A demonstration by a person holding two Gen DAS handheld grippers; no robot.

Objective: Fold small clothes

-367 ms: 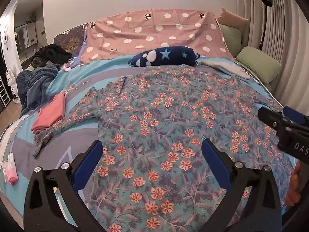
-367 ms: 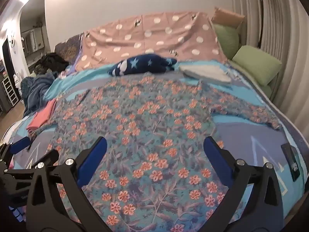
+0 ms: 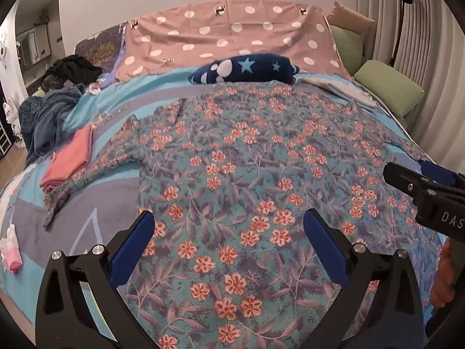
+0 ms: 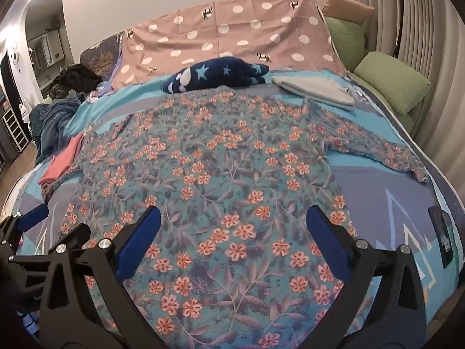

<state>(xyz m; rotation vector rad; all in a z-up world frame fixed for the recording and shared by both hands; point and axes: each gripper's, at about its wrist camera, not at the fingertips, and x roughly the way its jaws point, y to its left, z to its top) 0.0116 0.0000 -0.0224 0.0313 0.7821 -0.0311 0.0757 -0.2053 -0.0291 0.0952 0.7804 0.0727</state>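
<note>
A flowered shirt (image 4: 232, 174) lies spread flat on the bed (image 4: 377, 203), sleeves out to both sides. The left tongs (image 3: 229, 232) and right tongs (image 4: 232, 226) hang over its near hem, both spread wide and pinching nothing. To fold well, each should probably take a hem corner or sleeve edge, catch only the shirt, not the bedcover, and lift evenly.

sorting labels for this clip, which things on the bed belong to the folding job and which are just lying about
Belongs to the job:
- floral long-sleeved fabric top, spread flat
- open left tongs
- open right tongs

Just lying about:
- folded pink cloth
- navy star-patterned plush cushion
- folded white towel
- green pillow
- dark phone
</note>
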